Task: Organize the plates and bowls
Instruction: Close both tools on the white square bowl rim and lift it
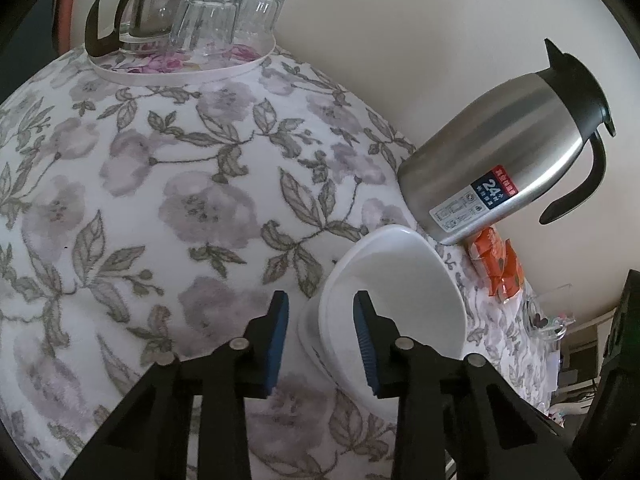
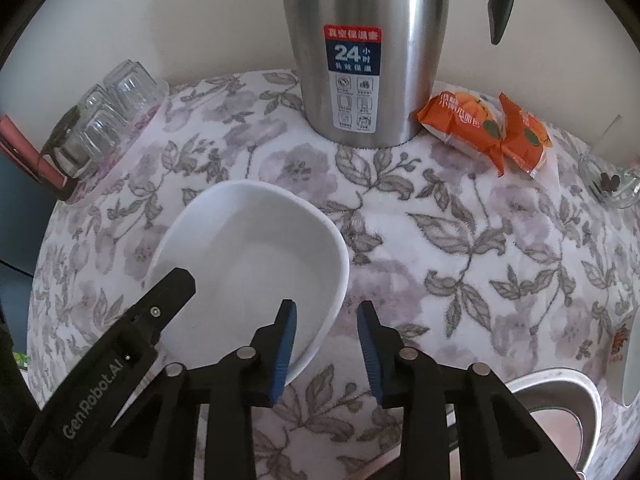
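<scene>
Steel catches my eye first: the thermos jug (image 2: 362,48) carries a red, blue and white label with a large "24" and Chinese characters I can't read out reliably. "GenRobot.AI" is printed in grey on the black body of the left tool (image 1: 321,334) where it shows in the right wrist view. The two orange snack packets (image 2: 486,128) bear Chinese lettering and a pumpkin picture.

The white bowl (image 2: 248,268) sits on the table (image 2: 460,248), which is covered in a grey-and-lilac floral cloth, in front of the jug. It is plain, glossy, deep and empty; from the left view it seems to stand in another white dish, though I can't be sure.

My left tool straddles the bowl's rim, one blue pad inside and one outside, partly apart; I see no pad pressing on the wall. My right tool (image 2: 326,342) straddles the opposite rim the same way, pads partly apart, with a gap on the outer side.

Upturned glasses (image 1: 226,16) and a glass pot with a black handle (image 1: 136,12) stand on a round tray at the far left. A small glass dish (image 2: 610,182) sits at the right, a metal basin (image 2: 560,408) just beside my right tool.
</scene>
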A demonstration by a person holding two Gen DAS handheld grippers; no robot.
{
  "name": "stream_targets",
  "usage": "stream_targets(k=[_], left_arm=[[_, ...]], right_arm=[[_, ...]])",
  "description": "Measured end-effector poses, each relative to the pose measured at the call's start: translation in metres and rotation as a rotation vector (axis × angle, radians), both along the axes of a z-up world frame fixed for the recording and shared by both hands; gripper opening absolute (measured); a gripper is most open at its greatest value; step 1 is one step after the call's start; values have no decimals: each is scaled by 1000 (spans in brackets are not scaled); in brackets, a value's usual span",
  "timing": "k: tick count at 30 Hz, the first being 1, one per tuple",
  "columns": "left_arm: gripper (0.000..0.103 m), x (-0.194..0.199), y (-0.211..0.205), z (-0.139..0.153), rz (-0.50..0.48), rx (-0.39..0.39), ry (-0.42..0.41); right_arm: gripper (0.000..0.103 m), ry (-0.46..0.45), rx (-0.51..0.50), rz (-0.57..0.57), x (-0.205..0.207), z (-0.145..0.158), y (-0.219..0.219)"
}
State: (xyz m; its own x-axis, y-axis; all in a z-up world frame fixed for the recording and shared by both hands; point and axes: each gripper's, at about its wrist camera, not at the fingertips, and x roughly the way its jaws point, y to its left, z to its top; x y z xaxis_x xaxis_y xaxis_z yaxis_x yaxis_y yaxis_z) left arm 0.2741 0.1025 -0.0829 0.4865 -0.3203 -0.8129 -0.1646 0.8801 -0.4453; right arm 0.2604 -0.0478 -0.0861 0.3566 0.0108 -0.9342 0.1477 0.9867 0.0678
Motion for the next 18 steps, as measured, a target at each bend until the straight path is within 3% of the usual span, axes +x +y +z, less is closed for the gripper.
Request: stream_targets(k=[12, 18], left_arm=[[18, 3, 1, -12, 1, -42, 7], [18, 1, 3, -12, -5, -58, -2]], right_arm=[[26, 17, 18, -6, 6, -12, 1], [20, 6, 20, 6, 5, -11, 3]])
